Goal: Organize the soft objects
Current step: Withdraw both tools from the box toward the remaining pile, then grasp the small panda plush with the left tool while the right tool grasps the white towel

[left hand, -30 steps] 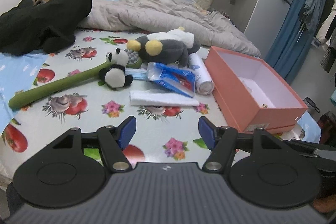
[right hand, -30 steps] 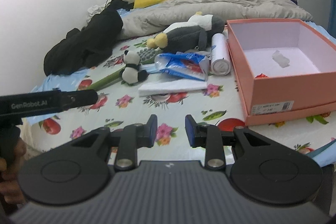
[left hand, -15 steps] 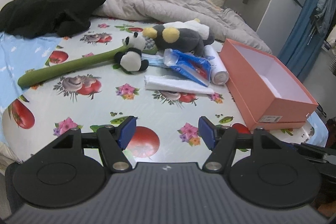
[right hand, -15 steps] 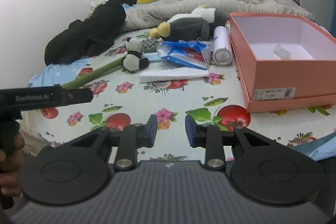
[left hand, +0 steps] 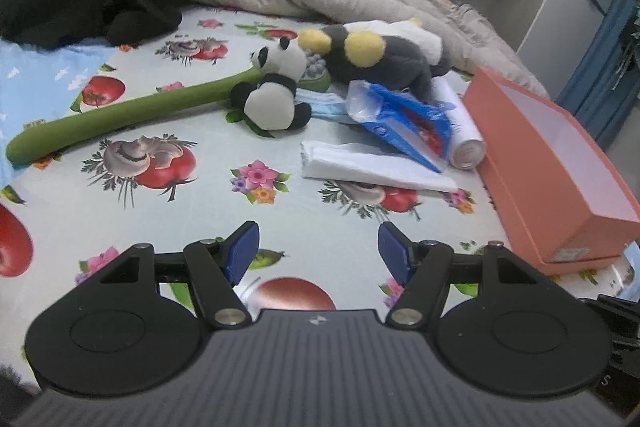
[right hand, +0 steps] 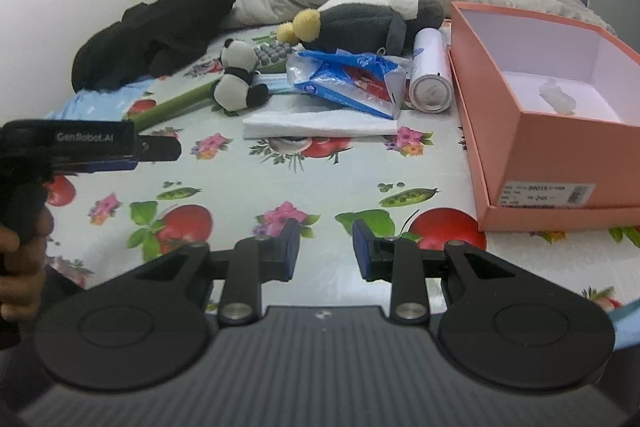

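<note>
Panda (left hand: 276, 89) sits well ahead of the left claw (left hand: 316, 253), spread and empty; right claw (right hand: 326, 247), narrower, holds nothing. Crowded among 2 plush neighbours, a sloppy grab might snag the stem (left hand: 120, 119).

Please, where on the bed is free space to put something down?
Free: the printed sheet between the folded white cloth and the near edge, left of the open orange box. Crowded: around the small panda plush, blue plastic bag and white cylinder.
</note>
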